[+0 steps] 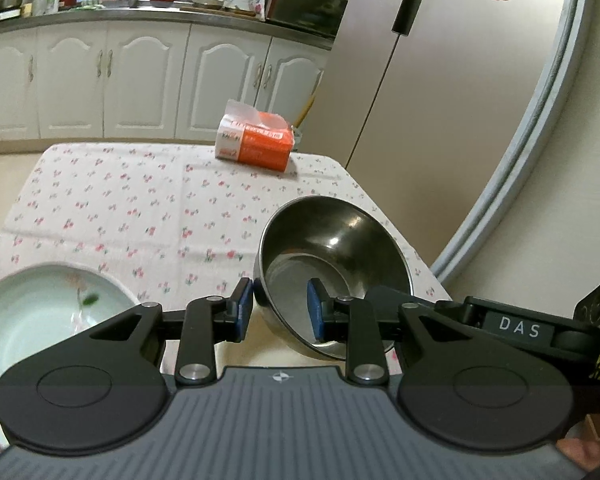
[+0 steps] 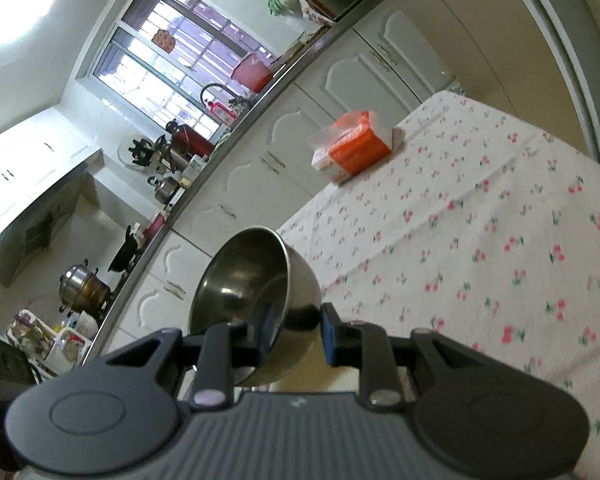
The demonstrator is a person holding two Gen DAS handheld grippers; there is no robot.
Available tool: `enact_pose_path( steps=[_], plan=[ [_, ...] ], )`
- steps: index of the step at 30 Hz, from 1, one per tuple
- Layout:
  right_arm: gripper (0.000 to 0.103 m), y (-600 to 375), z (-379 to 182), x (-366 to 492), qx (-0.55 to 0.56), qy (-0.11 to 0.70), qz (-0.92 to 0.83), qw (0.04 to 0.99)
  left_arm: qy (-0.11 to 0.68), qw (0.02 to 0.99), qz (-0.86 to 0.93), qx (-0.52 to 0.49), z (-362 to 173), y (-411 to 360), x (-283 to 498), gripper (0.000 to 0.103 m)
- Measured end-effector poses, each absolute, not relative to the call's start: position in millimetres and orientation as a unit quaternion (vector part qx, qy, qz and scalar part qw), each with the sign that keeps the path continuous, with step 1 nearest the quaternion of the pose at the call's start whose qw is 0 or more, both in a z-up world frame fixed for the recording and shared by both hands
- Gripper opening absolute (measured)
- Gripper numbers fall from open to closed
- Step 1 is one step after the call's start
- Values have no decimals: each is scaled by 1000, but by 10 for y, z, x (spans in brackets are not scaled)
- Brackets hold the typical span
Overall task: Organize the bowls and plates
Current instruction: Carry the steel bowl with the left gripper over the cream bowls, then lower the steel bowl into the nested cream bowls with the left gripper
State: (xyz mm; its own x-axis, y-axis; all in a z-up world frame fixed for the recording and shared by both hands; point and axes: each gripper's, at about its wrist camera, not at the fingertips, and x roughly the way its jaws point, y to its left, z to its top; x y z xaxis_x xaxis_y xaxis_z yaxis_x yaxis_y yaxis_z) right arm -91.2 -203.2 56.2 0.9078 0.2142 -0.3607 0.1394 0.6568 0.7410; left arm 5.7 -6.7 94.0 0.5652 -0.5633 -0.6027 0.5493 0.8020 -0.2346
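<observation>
In the left wrist view, a steel bowl (image 1: 336, 256) is tilted at the table's right side. My left gripper (image 1: 280, 306) straddles its near rim, one blue pad outside and one inside; a gap shows at the pads. A white plate (image 1: 40, 316) with green scraps lies at the lower left. Part of the right gripper (image 1: 512, 326) shows at the right of that view. In the right wrist view, my right gripper (image 2: 296, 332) is shut on the wall of the same steel bowl (image 2: 252, 284) and holds it tilted above the table edge.
An orange and white tissue pack (image 1: 256, 140) lies at the far side of the floral tablecloth (image 1: 140, 200); it also shows in the right wrist view (image 2: 352, 146). White kitchen cabinets (image 1: 140, 80) stand behind. A fridge (image 1: 460, 80) stands to the right.
</observation>
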Motion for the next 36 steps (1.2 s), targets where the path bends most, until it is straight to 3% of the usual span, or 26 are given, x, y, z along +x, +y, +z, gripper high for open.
enact_pose_path(
  steps=[23,36],
  plan=[
    [26,-1724,413,-1089,401,259,-5,879,390,872,-292,-39,699,97,-34,31],
    [36,-1722,412,-1107,383,259,-20,887,393,875,-279,-48,582,105,-72,31]
  ],
)
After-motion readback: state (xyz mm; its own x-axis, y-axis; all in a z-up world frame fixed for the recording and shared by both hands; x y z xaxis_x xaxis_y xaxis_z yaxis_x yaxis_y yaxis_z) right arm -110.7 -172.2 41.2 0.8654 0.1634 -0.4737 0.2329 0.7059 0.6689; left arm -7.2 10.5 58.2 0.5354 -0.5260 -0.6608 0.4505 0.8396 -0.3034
